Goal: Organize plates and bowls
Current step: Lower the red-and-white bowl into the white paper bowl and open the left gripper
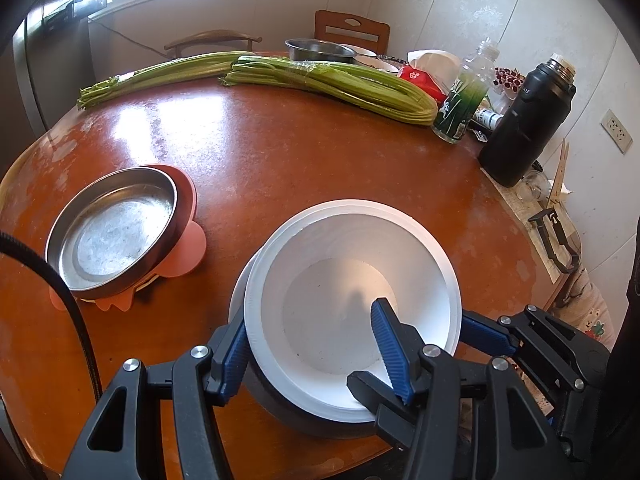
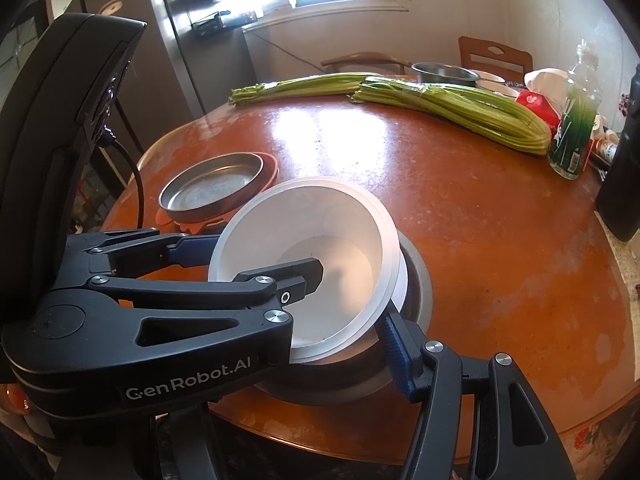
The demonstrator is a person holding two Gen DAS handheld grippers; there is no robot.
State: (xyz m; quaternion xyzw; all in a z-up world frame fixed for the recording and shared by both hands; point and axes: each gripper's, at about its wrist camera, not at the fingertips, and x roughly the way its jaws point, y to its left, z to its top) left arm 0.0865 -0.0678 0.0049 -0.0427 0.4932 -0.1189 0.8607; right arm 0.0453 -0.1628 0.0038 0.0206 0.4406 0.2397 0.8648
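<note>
Left wrist view: white bowl [image 1: 352,304] tilted over a metal bowl [image 1: 304,420] near the table [image 1: 320,152] edge, likely being nested to stack alike dishes; steel plate [image 1: 116,232] already on a pink plate [image 1: 188,240] well apart. Left claw [image 1: 316,344] partly spread, pinching the white bowl's rim, one finger inside, one outside. Right claw [image 2: 384,320] partly spread beside the bowls' right rims; grip unclear, cannot tell.

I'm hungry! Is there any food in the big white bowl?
Empty. The white bowl shows only its bare white bottom in both wrist views; just the tip of one gripper finger reaches inside.
</note>
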